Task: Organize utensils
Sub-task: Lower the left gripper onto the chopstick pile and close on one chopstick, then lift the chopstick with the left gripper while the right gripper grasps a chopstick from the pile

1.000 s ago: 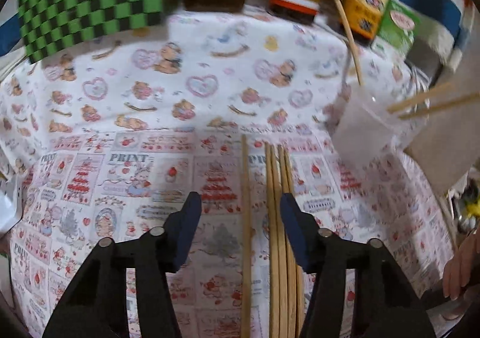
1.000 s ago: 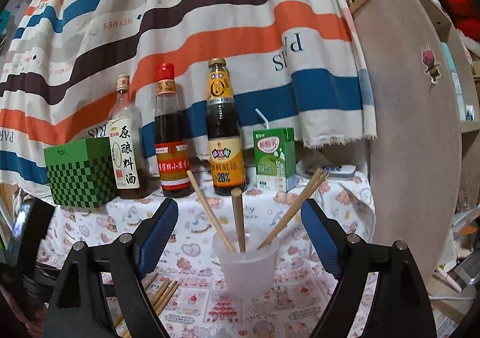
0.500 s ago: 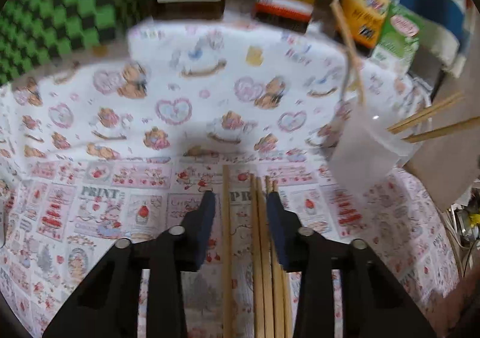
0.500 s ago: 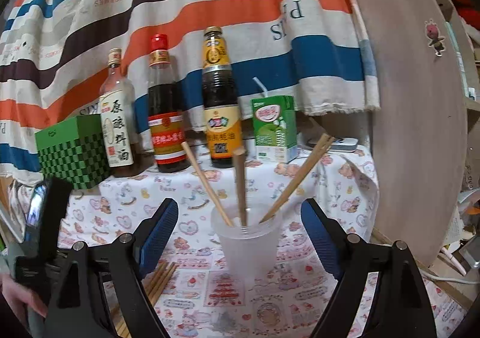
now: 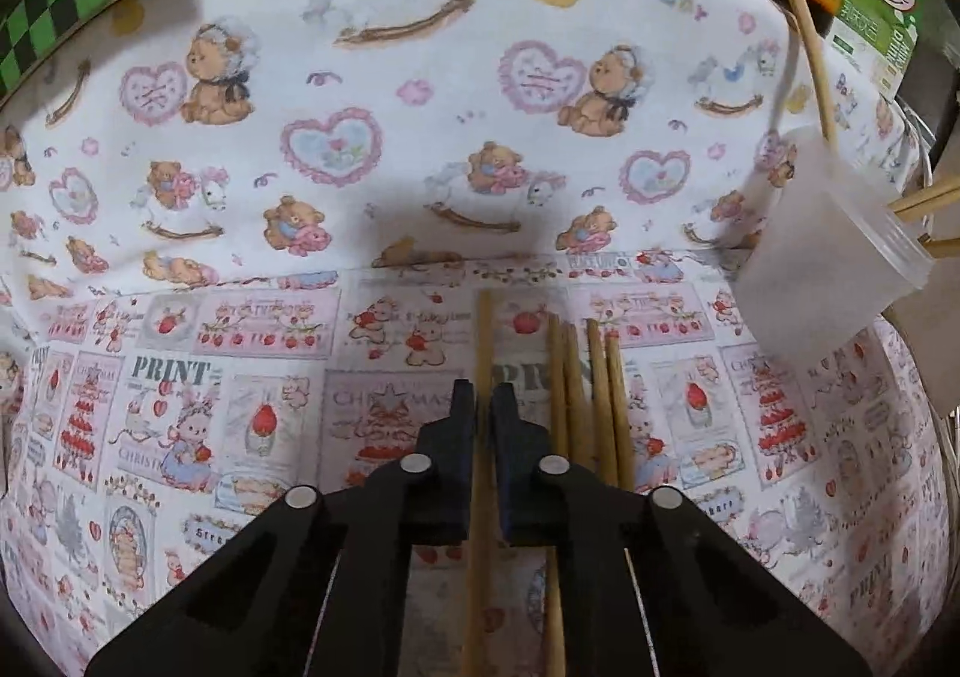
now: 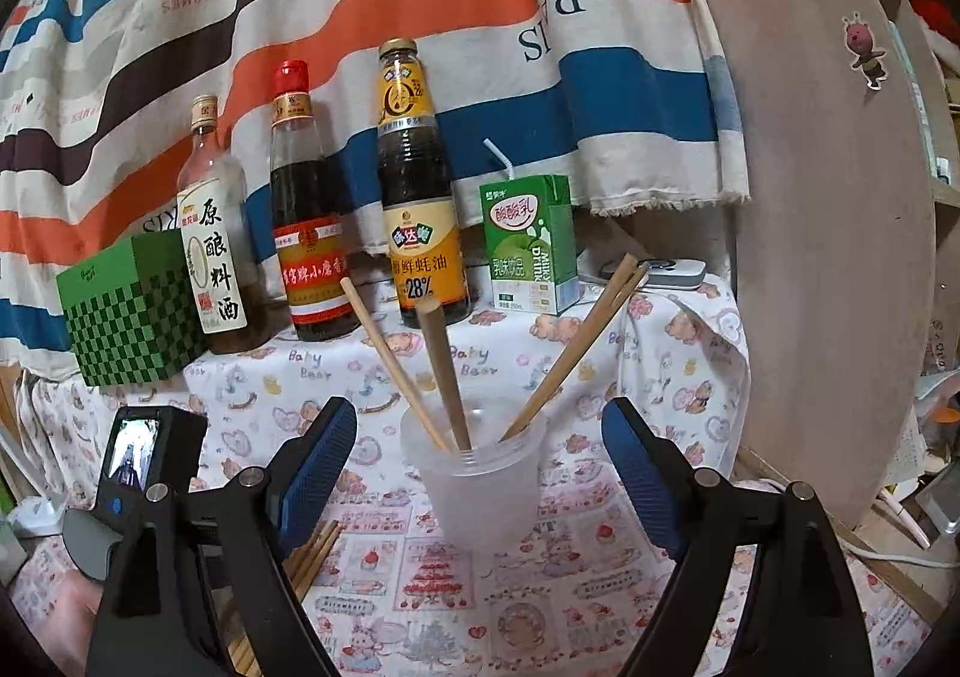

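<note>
Left gripper (image 5: 483, 407) clamped on one chopstick (image 5: 482, 341) lying on the tablecloth (image 5: 360, 197), left of the plastic cup (image 5: 822, 257). Right gripper (image 6: 474, 461) apart around that cup, not touching. Step: pickup. Next, probably: lift, tilt upright, drop into cup.

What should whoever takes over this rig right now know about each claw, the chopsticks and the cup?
Left claw: shut on a single chopstick lying on the tablecloth, not yet lifted.
Right claw: open, holding nothing, with the plastic cup standing between its fingers, untouched.
Done: four chopsticks already stand in the cup.
Left: the gripped stick and the loose bundle of chopsticks beside it on the cloth.
Likely next: lift the gripped stick and drop it into the cup.
</note>
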Motion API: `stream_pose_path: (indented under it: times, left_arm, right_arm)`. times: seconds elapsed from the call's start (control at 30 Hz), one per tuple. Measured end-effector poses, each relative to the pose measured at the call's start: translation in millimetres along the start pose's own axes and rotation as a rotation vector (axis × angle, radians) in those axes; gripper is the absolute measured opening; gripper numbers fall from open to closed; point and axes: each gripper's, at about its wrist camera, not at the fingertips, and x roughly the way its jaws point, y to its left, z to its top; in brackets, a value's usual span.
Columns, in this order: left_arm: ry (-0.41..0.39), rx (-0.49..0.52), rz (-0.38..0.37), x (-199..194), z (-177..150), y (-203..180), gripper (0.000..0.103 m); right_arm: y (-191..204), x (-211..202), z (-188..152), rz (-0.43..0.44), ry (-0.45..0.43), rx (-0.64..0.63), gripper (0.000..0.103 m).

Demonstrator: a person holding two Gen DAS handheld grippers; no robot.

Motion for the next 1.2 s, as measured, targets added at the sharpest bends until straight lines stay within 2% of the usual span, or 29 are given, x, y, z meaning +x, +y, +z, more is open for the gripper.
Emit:
stream_pose_path:
  times: [0.1, 0.17, 0.27, 0.37, 0.5, 0.6, 0.73, 0.93, 1.03, 1.1, 1.13, 1.2]
  left_arm:
    - [-0.018, -0.011, 0.000, -6.7, -5.0, 5.2, 0.005]
    - [-0.103, -0.055, 0.013, -32.9, -7.9, 19.1, 0.005]
    - [-0.225, -0.082, -0.055, -76.4, -6.7, 30.1, 0.005]
    - [-0.348, -0.089, -0.091, -121.2, -12.8, 34.0, 0.005]
    - [-0.524, -0.106, -0.067, -177.9, -19.7, 34.9, 0.005]
    - [-0.621, -0.109, -0.064, -196.4, -16.8, 36.2, 0.005]
    - [-0.685, -0.084, -0.005, -199.7, -21.3, 38.9, 0.005]
    - [-0.695, -0.064, 0.091, -187.2, -22.9, 35.4, 0.005]
    - [-0.716, -0.072, 0.099, -187.8, -27.8, 37.1, 0.005]
    - [-0.733, -0.069, 0.115, -190.9, -29.4, 36.9, 0.005]
    - [-0.742, -0.069, 0.116, -192.8, -30.1, 37.2, 0.005]
    - [-0.757, -0.074, 0.108, -195.4, -31.2, 38.5, 0.005]
  right_arm:
    - [5.5, -0.5, -2.6, 0.004, 0.003, -0.024, 0.085]
    - [8.8, -1.7, -4.2, 0.003, 0.005, -0.033, 0.085]
    - [18.2, 2.1, -8.9, -0.038, 0.042, -0.084, 0.085]
    - [25.0, 7.0, -13.5, 0.010, 0.088, -0.117, 0.085]
    - [40.1, 13.9, -23.3, 0.055, 0.146, -0.206, 0.085]
    - [47.5, 14.2, -27.9, 0.078, 0.158, -0.232, 0.085]
    - [52.8, 11.8, -30.8, 0.091, 0.157, -0.253, 0.085]
    - [53.8, 12.7, -32.1, 0.141, 0.203, -0.241, 0.085]
    - [61.1, 4.8, -35.1, 0.209, 0.229, -0.246, 0.078]
    - [75.1, 1.3, -39.8, 0.259, 0.261, -0.309, 0.064]
    - [83.0, 3.6, -42.9, 0.265, 0.306, -0.333, 0.060]
    - [87.7, 16.9, -44.9, 0.261, 0.428, -0.300, 0.044]
